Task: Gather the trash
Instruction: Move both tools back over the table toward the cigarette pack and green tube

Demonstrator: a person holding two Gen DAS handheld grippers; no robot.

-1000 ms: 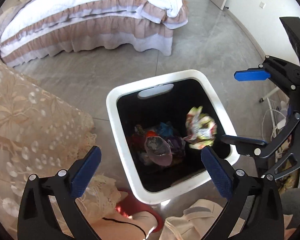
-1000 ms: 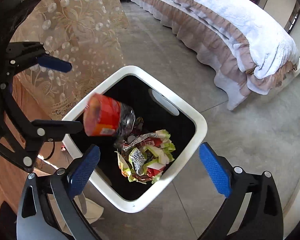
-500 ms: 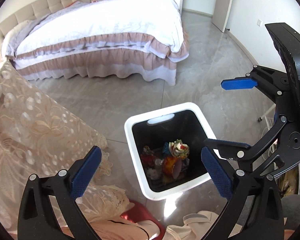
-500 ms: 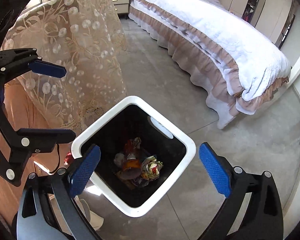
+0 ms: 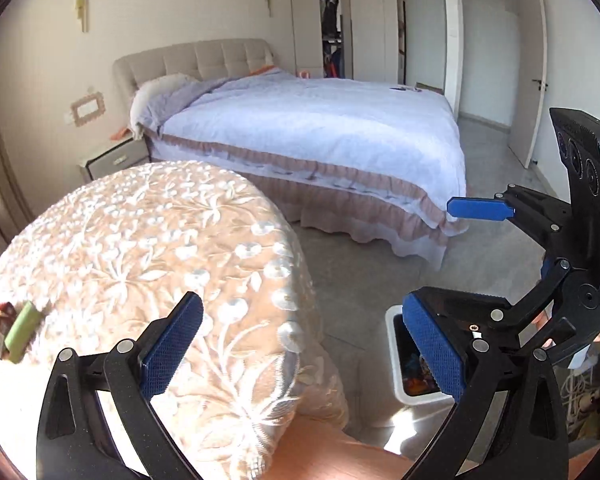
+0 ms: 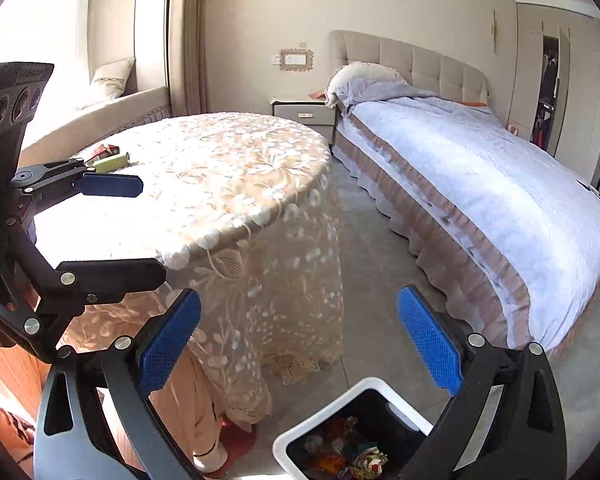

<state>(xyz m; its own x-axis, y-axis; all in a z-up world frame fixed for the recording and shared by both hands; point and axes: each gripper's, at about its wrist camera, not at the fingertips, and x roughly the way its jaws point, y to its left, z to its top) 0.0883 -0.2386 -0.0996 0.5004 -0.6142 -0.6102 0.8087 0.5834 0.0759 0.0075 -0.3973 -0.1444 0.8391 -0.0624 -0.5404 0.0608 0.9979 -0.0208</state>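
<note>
Both hand-held grippers spread and empty, trash waiting on the worktop.
The left hand-held gripper should straddle the green tube; the right hand-held gripper takes the red wrapper.

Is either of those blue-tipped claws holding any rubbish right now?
No. The left gripper and the right gripper are both spread open with nothing between their fingers.
</note>
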